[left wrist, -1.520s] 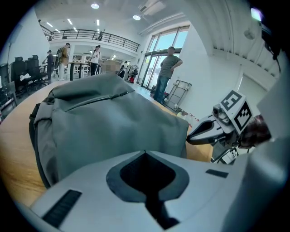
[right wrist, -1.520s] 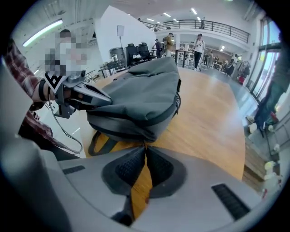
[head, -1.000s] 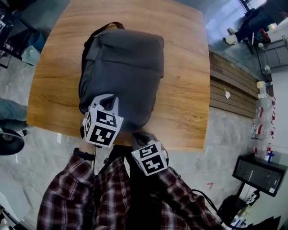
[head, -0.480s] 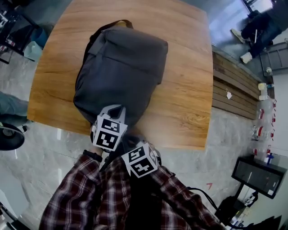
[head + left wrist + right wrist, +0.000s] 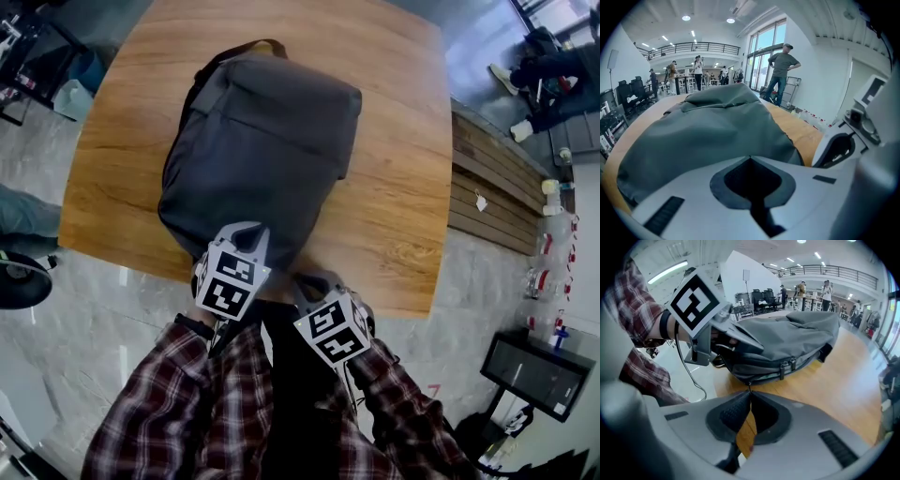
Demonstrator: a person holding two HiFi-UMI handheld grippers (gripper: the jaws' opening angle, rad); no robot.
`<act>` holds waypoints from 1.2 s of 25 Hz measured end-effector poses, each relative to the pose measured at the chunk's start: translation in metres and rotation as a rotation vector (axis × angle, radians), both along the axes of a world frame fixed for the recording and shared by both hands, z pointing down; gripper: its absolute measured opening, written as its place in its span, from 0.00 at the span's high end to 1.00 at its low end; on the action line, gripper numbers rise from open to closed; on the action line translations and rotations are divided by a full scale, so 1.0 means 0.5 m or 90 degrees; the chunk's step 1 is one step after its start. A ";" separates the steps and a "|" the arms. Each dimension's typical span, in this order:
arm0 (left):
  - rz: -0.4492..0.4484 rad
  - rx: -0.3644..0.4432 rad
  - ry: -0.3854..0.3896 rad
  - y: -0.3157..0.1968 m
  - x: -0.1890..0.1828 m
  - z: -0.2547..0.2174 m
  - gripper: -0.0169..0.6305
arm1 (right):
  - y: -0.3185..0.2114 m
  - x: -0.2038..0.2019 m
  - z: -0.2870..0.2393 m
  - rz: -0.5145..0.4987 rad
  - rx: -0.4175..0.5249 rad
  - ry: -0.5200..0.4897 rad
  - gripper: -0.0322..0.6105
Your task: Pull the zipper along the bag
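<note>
A grey backpack (image 5: 258, 141) lies on the wooden table (image 5: 394, 187), its near end at the table's front edge. My left gripper (image 5: 244, 232) is shut at that near end, and the bag's fabric (image 5: 708, 126) rises right past its closed tips (image 5: 750, 158). The right gripper view shows the left gripper (image 5: 736, 341) pressed onto the bag's end (image 5: 787, 338). My right gripper (image 5: 314, 281) sits just right of it, shut (image 5: 750, 392) on a thin pull cord that runs up to the bag's seam. Two zipper sliders (image 5: 786, 365) hang further along the zipper.
A slatted wooden bench (image 5: 487, 187) runs past the table's right edge, and a black box (image 5: 534, 366) stands on the floor beyond it. A chair base (image 5: 19, 291) is at the left. People (image 5: 780, 70) stand far off in the hall.
My left gripper has slid right along the bag's near end since a second ago. The right gripper has shifted a little to the right. The bag sits slightly further right.
</note>
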State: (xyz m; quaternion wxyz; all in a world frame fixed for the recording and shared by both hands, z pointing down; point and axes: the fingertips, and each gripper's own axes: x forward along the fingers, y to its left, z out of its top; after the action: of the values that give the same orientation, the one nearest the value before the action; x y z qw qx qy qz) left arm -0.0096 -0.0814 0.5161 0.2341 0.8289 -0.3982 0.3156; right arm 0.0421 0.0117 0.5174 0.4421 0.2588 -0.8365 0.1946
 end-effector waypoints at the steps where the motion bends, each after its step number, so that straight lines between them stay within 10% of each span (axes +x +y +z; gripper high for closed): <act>1: 0.003 0.000 -0.001 0.000 0.000 0.000 0.96 | -0.012 0.012 -0.002 -0.004 0.007 0.008 0.92; 30: 0.044 -0.008 -0.022 0.016 0.013 0.015 0.96 | -0.322 0.164 0.018 0.128 0.077 0.056 0.91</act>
State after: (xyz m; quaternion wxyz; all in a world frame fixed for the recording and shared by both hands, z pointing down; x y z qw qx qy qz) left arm -0.0030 -0.0732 0.5236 0.2210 0.8351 -0.3713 0.3405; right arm 0.1238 -0.1494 0.5265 0.4403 0.3760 -0.7961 0.1759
